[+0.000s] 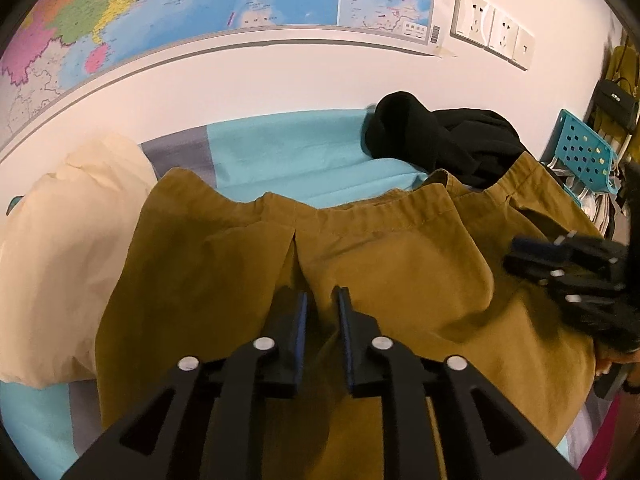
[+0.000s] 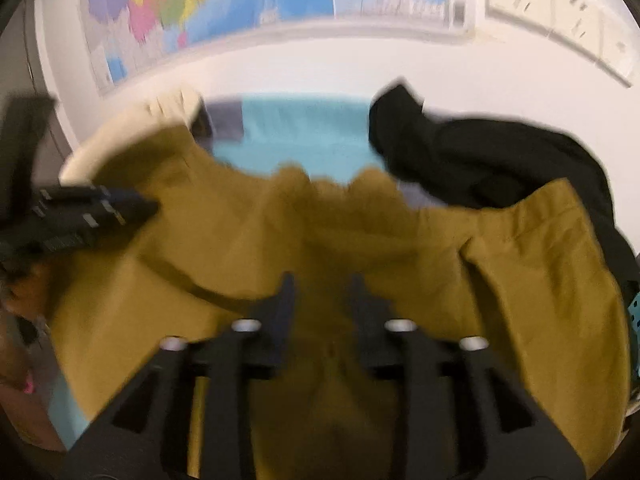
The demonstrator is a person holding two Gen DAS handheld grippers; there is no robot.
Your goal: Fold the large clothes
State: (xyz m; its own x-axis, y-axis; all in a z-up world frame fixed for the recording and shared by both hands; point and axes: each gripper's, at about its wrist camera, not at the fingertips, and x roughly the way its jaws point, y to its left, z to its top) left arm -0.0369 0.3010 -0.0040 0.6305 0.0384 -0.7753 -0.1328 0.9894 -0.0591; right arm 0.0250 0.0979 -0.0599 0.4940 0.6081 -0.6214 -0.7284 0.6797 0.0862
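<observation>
Left gripper [image 1: 322, 296] hangs over mustard trousers [image 1: 400, 264], jaws narrowly parted, nothing pinched. Right gripper [image 2: 322, 284] likewise, jaws slightly wider. Beyond both tips lie the waistband, then teal bedsheet [image 1: 288, 152]. A black garment [image 1: 440, 136] lies right, cream cloth [image 1: 64, 240] left.
</observation>
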